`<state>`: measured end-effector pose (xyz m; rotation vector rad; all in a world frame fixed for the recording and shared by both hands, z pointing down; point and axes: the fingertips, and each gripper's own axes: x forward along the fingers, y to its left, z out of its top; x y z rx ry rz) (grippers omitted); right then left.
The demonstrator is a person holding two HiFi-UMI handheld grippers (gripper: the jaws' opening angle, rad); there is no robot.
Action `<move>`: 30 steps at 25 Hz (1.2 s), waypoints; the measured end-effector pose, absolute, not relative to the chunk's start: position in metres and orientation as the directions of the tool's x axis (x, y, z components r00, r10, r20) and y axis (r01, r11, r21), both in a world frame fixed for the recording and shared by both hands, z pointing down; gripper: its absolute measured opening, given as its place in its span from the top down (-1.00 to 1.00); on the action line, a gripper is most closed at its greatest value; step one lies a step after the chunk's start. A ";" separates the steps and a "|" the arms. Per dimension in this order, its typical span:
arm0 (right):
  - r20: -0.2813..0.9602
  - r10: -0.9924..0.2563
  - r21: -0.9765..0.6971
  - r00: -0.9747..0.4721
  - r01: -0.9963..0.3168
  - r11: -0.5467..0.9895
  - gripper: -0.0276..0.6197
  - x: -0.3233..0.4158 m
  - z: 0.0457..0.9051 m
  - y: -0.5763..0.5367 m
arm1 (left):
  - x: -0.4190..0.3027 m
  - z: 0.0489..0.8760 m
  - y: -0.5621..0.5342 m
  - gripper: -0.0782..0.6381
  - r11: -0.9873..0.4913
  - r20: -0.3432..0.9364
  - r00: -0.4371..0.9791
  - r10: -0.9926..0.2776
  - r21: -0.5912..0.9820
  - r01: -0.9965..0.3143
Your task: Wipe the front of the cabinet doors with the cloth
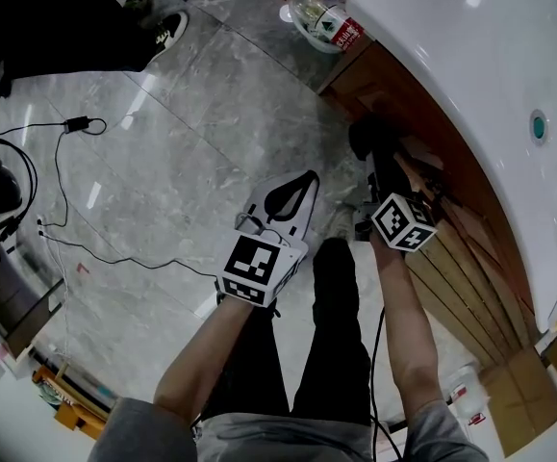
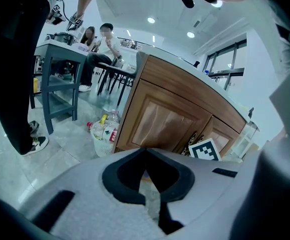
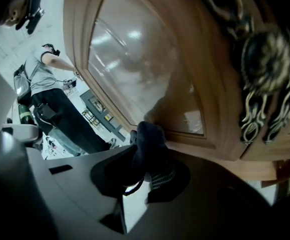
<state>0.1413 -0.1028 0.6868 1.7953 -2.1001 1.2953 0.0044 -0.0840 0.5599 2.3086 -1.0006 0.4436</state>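
The wooden cabinet doors (image 1: 456, 248) run under a white countertop (image 1: 470, 75) on the right. My right gripper (image 1: 378, 173) is shut on a dark cloth (image 1: 372, 137), which it holds against a door front. In the right gripper view the cloth (image 3: 151, 146) bunches between the jaws, touching the lower frame of a glossy door panel (image 3: 150, 69), left of an ornate metal handle (image 3: 265, 59). My left gripper (image 1: 308, 178) hangs over the floor, left of the doors, shut with nothing in it. Its own view shows the doors (image 2: 160, 119) ahead of its closed tips (image 2: 146, 152).
A white basket of bottles (image 1: 321, 12) stands on the floor at the cabinet's far end, also in the left gripper view as the basket (image 2: 103, 134). A cable (image 1: 66, 162) trails over the grey tiles. Someone's shoe (image 1: 167, 29) is at the top left. A blue-grey table (image 2: 59, 79) stands beyond.
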 end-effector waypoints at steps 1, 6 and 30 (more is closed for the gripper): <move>0.554 -0.773 -0.528 -0.310 -0.849 -0.037 0.74 0.140 0.682 -0.099 | 0.006 0.559 -0.082 0.75 -0.554 0.503 0.665 -0.552 0.376 -0.743; 0.501 -0.803 -0.516 -0.323 -0.856 0.023 0.74 0.139 0.649 -0.083 | 0.014 0.550 -0.075 0.75 -0.573 0.487 0.677 -0.551 0.369 -0.732; 0.286 -0.925 -0.434 -0.250 -0.894 0.108 0.74 0.171 0.487 -0.016 | 0.050 0.490 -0.041 0.75 -0.684 0.437 0.756 -0.487 0.348 -0.642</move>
